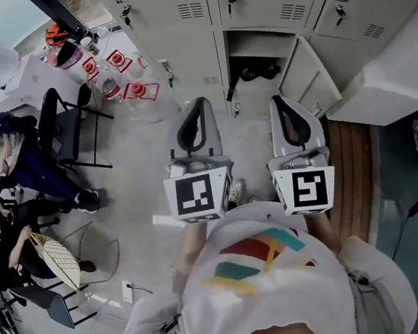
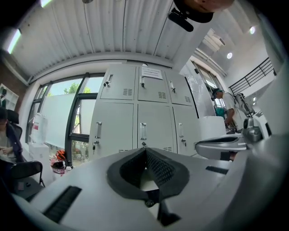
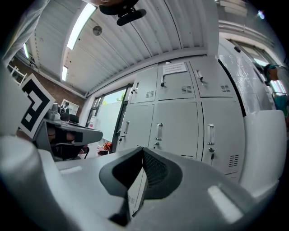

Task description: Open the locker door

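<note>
With the left gripper [image 1: 200, 106] and right gripper [image 1: 281, 102] both closed on nothing, the locker door [image 1: 305, 71], already ajar ahead of the right one, could be knocked shut by a careless forward swing.

Left of the left gripper [image 1: 201, 105], a pale concrete floor [image 1: 134, 180] runs out to black chairs [image 1: 65, 132] and a cluttered white table [image 1: 23, 76]. Just right of the right gripper [image 1: 280, 102] lies a strip of wooden boards [image 1: 353, 173]. Ahead of the left gripper and off to its left, a tall dark-framed window [image 2: 56, 119] lets in daylight, and overhead a ribbed white ceiling [image 2: 113, 31] carries a long strip light [image 3: 81, 26].
</note>
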